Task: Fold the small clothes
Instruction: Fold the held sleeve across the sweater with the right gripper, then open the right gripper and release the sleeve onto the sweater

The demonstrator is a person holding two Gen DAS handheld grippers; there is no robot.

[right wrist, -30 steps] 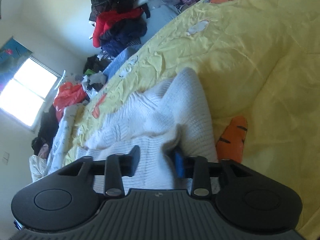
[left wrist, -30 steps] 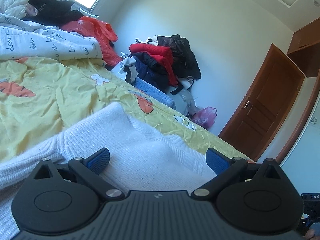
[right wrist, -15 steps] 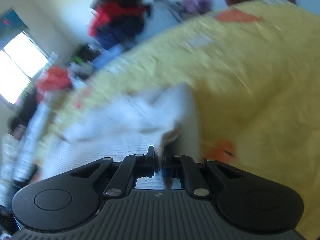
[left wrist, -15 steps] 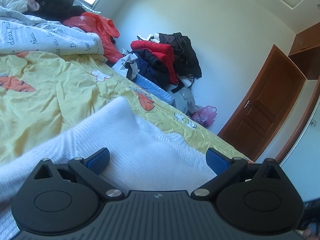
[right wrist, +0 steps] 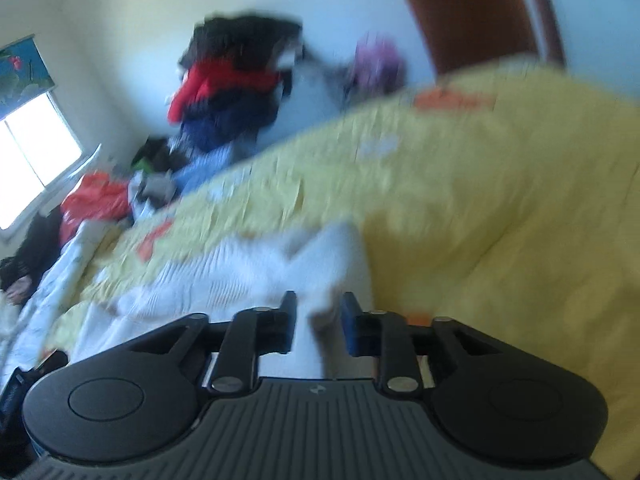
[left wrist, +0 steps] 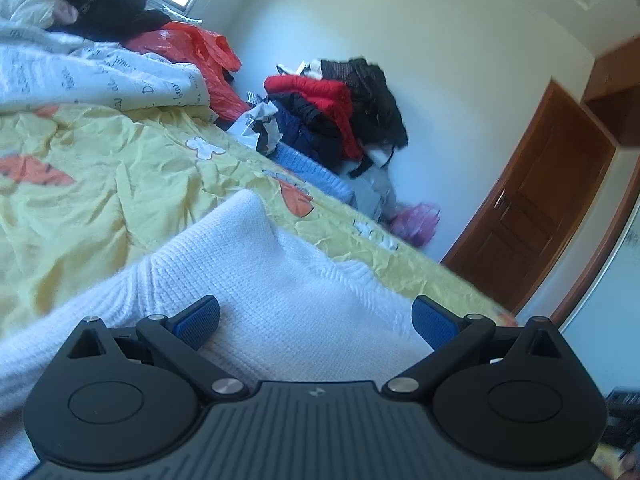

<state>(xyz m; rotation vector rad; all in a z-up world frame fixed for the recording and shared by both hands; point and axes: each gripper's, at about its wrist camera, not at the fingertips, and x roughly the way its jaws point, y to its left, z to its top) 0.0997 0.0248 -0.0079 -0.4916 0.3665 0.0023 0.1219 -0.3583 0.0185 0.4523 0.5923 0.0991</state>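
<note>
A white knit sweater (left wrist: 256,280) lies on the yellow bedspread (left wrist: 100,184). My left gripper (left wrist: 316,320) is open, its blue pads wide apart just above the sweater's body, holding nothing. In the blurred right wrist view the same sweater (right wrist: 240,272) lies ahead. My right gripper (right wrist: 318,320) has its jaws a small gap apart with a fold of white knit between them; I cannot tell whether they still press on it.
A pile of red, black and navy clothes (left wrist: 336,108) stands against the far wall beyond the bed edge. A white printed quilt (left wrist: 100,80) and an orange bag (left wrist: 200,52) lie at the bed's head. A brown door (left wrist: 532,208) is at right.
My right gripper closed on a fold of the sweater half a second ago, then its jaws parted a little while it swung. The left gripper stayed open and barely moved.
</note>
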